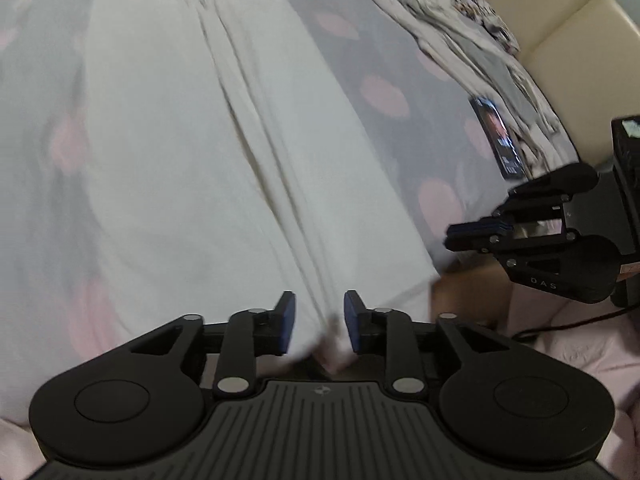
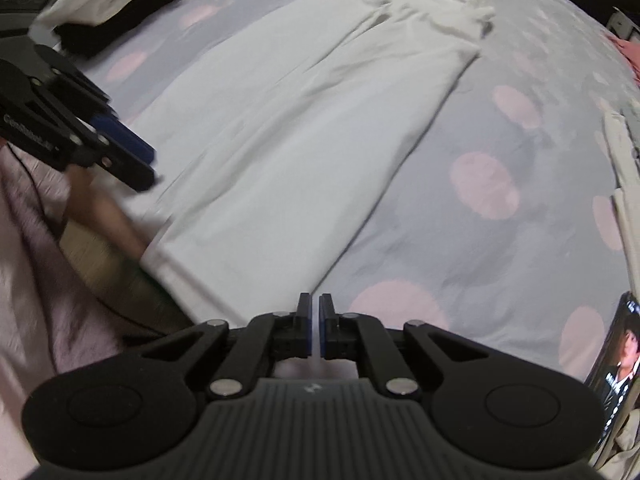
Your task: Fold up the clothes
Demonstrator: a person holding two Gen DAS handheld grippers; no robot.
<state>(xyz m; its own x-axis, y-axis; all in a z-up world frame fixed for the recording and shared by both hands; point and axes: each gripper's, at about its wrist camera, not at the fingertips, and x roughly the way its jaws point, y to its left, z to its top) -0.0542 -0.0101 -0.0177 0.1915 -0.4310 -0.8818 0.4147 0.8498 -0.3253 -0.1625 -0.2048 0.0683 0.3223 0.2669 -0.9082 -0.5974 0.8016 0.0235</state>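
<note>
A long white garment (image 1: pixel 192 152) lies flat on the dotted grey bed sheet (image 1: pixel 372 80), its length running away from me. My left gripper (image 1: pixel 320 320) is open at the near hem, and a fold of the white cloth lies between its blue pads (image 1: pixel 287 320). In the right wrist view the same garment (image 2: pixel 304 120) stretches to the upper right, and the left gripper (image 2: pixel 132 156) shows at its left edge. My right gripper (image 2: pixel 315 328) is shut with nothing in it, just past the garment's near right corner. It also shows in the left wrist view, where the right gripper (image 1: pixel 472 232) hovers beside the garment.
A phone (image 1: pixel 498 140) with a lit screen lies on the sheet to the right, next to a loose pile of grey and beige clothes (image 1: pixel 460 40). A folded stack of dark and white clothes (image 2: pixel 108 4) sits at the far left. A pink blanket (image 2: pixel 36 248) borders the near edge.
</note>
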